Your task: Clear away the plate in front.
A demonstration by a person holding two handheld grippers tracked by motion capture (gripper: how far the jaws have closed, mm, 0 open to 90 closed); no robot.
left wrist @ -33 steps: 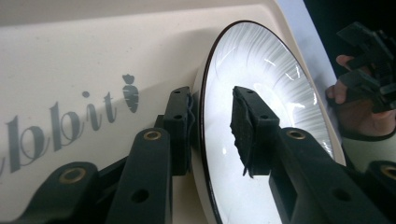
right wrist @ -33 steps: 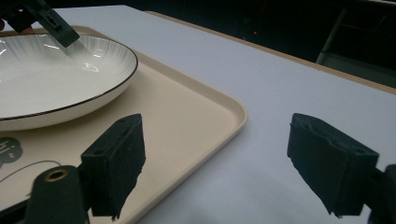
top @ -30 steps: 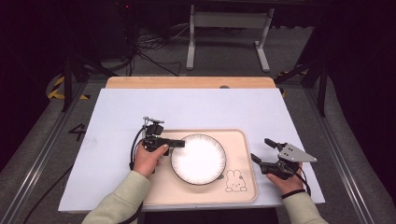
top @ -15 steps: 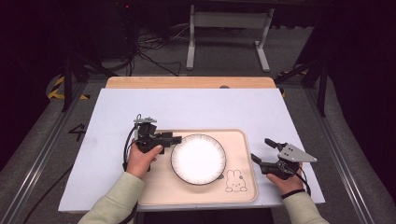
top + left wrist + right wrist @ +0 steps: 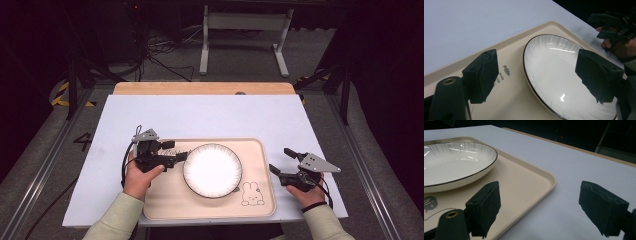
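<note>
- We hold our left gripper (image 5: 179, 150) low over the tray's left part, jaws apart and empty, pointing at the plate's left rim.
- Our right gripper (image 5: 281, 161) rests just beside the tray's right edge, jaws spread, empty.
- One round white black-rimmed ceramic plate (image 5: 212, 170) lies on one beige rectangular plastic tray (image 5: 165, 197) with a rabbit drawing.
</note>
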